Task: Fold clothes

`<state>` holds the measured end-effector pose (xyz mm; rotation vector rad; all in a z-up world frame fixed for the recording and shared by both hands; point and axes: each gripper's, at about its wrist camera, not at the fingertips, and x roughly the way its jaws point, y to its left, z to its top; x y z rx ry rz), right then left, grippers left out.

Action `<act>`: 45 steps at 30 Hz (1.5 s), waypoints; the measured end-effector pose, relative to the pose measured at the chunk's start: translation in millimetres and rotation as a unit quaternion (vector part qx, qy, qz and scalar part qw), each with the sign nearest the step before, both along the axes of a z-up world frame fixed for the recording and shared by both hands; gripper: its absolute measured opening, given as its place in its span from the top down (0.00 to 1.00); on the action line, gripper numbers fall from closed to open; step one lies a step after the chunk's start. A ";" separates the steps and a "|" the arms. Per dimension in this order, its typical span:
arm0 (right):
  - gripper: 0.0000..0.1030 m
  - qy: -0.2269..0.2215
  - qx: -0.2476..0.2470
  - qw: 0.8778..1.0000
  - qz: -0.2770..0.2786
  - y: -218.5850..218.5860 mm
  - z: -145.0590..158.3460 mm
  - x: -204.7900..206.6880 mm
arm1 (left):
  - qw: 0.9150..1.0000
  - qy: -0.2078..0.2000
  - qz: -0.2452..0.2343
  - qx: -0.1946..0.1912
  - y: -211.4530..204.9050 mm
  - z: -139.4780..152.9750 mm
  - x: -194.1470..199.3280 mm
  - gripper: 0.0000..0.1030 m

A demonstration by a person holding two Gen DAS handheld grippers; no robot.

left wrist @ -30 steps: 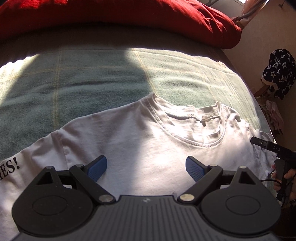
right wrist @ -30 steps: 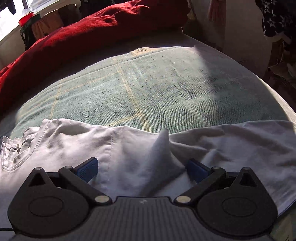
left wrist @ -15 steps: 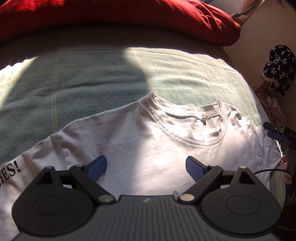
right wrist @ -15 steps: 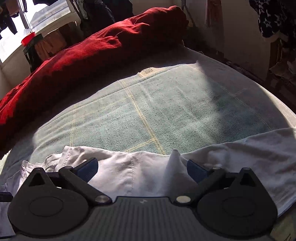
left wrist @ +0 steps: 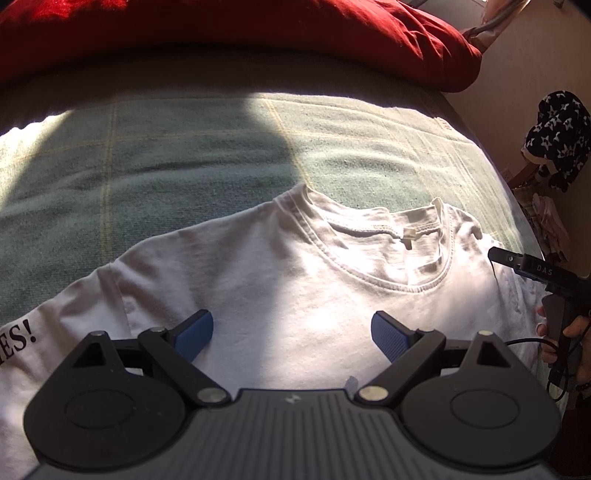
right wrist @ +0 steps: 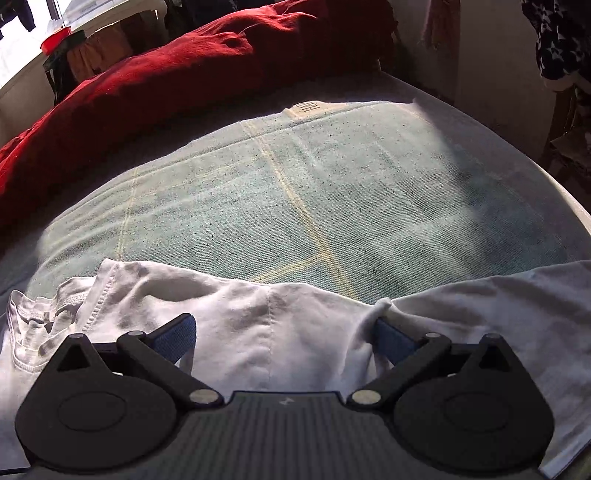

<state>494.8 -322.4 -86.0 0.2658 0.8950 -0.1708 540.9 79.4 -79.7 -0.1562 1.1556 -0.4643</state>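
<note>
A white T-shirt point(left wrist: 288, 273) lies front up on a green blanket point(left wrist: 166, 158), collar point(left wrist: 384, 236) toward the far side, black lettering on its left sleeve point(left wrist: 22, 339). My left gripper point(left wrist: 291, 328) hovers open over the chest, nothing between its blue pads. In the right wrist view the same T-shirt point(right wrist: 236, 317) shows its right shoulder and sleeve. My right gripper point(right wrist: 284, 332) stands open over the shoulder seam, and a raised fold of cloth point(right wrist: 376, 314) touches its right pad. The right gripper also shows at the shirt's right edge point(left wrist: 524, 266), held by a hand point(left wrist: 569, 332).
A red duvet point(left wrist: 240, 29) is heaped along the far side of the bed. A dark star-patterned garment point(left wrist: 557, 136) hangs to the right, beside a wall. The bed's right edge point(right wrist: 554, 184) drops off near furniture.
The right gripper has drifted back and forth along the shirt's right shoulder, and the raised fold of cloth has flattened and now rests by its right pad. The left gripper stays almost still.
</note>
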 end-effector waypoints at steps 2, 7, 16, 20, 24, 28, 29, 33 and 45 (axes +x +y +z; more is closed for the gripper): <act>0.00 -0.002 0.001 1.000 -0.004 -1.5 5.0 1.4 | 1.000 0.000 -0.001 -0.001 0.3 0.2 0.1 0.10; 0.00 -0.030 0.000 1.000 -0.002 9.9 32.2 -11.8 | 1.000 0.001 -0.002 -0.001 0.5 -0.5 1.2 0.10; 0.00 -0.026 0.039 0.998 0.040 41.7 -1.4 19.4 | 1.000 -0.005 -0.008 0.002 -2.2 -2.5 0.8 0.08; 0.00 -0.027 0.056 0.996 0.056 43.3 4.8 33.9 | 1.000 -0.003 -0.007 0.008 -4.2 -1.9 1.2 0.08; 0.00 -0.053 0.115 0.985 0.113 41.3 18.3 18.0 | 1.000 0.001 -0.007 0.008 -4.3 -1.6 3.1 0.07; 0.00 -0.077 0.046 0.989 0.114 48.7 36.9 -11.7 | 1.000 0.000 -0.012 0.010 -5.0 -1.6 3.1 0.07; 0.00 -0.077 0.032 0.992 0.097 44.9 40.0 -20.1 | 1.000 0.000 -0.013 0.011 -5.3 -1.7 2.9 0.07; 0.00 -0.051 -0.008 0.999 0.003 10.2 38.1 -41.3 | 1.000 0.000 -0.016 0.012 -5.2 -1.5 3.0 0.07; 0.00 -0.013 0.023 1.000 -0.015 -68.2 14.0 -1.1 | 1.000 0.003 -0.018 0.011 -5.9 -1.1 4.7 0.07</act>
